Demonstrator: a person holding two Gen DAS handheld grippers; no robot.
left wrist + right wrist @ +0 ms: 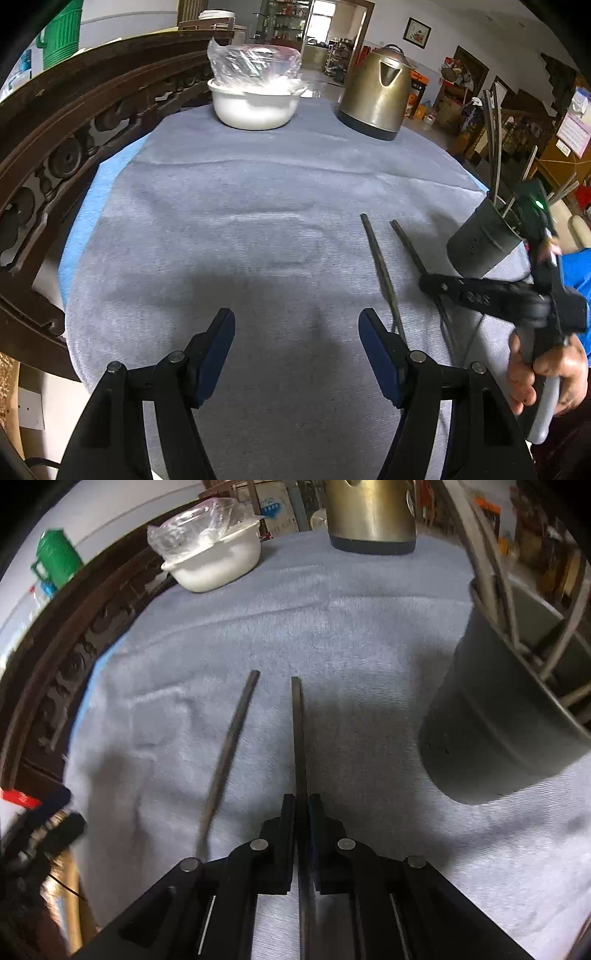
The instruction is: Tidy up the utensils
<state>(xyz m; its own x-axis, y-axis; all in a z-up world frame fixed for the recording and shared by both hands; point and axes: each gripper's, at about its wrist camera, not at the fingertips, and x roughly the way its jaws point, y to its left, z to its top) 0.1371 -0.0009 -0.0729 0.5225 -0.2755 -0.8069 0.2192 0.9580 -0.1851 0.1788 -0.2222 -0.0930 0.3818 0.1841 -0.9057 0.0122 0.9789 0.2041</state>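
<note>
Two long dark metal utensils lie on the grey cloth. My right gripper (302, 801) is shut on the right utensil (297, 731), near its lower half; the handle points away from me. The left utensil (229, 746) lies loose beside it. In the left wrist view the right gripper (428, 282) holds one utensil (406, 240), and the loose one (378, 262) lies beside it. A dark grey holder cup (509, 716) with several utensils in it stands to the right, also seen in the left wrist view (480, 243). My left gripper (297, 354) is open and empty above the cloth.
A white bowl (255, 107) covered with plastic and a brass kettle (376, 96) stand at the far edge of the table. A carved dark wooden rail (55, 147) runs along the left side. The cloth's edge drops off at the right.
</note>
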